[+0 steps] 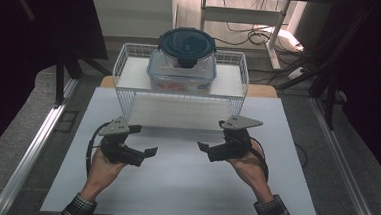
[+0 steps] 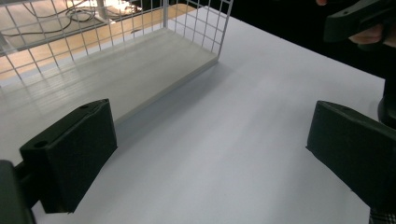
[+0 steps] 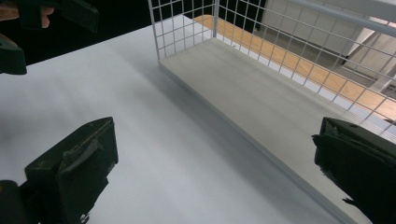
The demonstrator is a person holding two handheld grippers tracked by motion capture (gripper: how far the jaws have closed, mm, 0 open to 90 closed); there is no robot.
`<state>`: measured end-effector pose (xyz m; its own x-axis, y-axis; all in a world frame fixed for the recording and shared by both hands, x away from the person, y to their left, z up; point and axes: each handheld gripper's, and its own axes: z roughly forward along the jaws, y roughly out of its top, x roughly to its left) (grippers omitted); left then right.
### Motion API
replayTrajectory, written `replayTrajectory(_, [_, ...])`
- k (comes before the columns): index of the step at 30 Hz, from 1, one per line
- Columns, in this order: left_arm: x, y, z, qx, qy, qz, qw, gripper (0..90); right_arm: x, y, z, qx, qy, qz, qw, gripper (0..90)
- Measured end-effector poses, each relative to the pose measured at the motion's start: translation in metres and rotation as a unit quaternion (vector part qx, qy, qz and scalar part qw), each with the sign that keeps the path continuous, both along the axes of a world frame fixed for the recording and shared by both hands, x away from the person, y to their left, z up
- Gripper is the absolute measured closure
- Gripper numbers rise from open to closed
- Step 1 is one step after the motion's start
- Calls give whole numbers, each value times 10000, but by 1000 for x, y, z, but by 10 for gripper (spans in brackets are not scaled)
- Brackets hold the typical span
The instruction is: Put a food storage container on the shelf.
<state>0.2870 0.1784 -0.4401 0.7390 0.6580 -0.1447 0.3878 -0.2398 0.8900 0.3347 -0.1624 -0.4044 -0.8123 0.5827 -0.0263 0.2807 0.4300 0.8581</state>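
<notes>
Both grippers rest low over the white desk [image 1: 183, 187], near its middle, and neither one holds anything. The left gripper [image 1: 143, 154] sits toward the desk's left edge with its fingers [image 2: 70, 154] spread wide — in the left gripper view only bare desk surface lies between them. The right gripper [image 1: 207, 149] sits toward the right edge, its fingers [image 3: 74, 163] just as wide apart, again with nothing between them. The two grippers point inward at each other, well apart, with a stretch of bare desk between their tips. A hand [image 1: 102, 169] in a checked sleeve holds each one from the near edge.

Beyond them, toward the far edge of the desk, stands a white wire basket [image 1: 124, 91] with a pale flat floor. Its near wall is just beyond the grippers, not touching either. Toward the back of the basket sits a clear plastic box [image 1: 180, 77], and on top of that box rests a round container with a dark lid [image 1: 187, 44], upright and centred. Something orange seems to lie inside the clear box, though the view is too dim to tell what it is. In both gripper views the basket's near corners and floor show — the box and the container lie farther back.
</notes>
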Motion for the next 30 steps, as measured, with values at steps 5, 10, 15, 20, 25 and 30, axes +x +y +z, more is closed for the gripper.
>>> replayTrajectory(5, [0, 0, -8, 133, 40, 12, 9999, 9, -2, -1, -3, -11, 21, -34, 10000, 0])
replayTrajectory(10, [-1, -1, -13, 148, 76, -37, 9999, 7, -3, -1, -8, -83, 71, -33, 9999, 0])
replayTrajectory(15, [-5, 0, -15, 151, 123, -83, 9998, 8, -5, 0, -12, -146, 84, -41, 9998, 0])
replayTrajectory(20, [-8, 1, -19, 131, 188, -108, 9997, 12, -8, 0, -14, -168, 97, -13, 9998, 0])
replayTrajectory(25, [-12, 1, -24, 164, 226, -122, 9995, 12, -12, 1, -17, -157, 185, -31, 9997, 0])
replayTrajectory(30, [-15, 2, -28, 97, 233, -159, 9996, 10, -15, 0, -20, -151, 203, -28, 9997, 0])
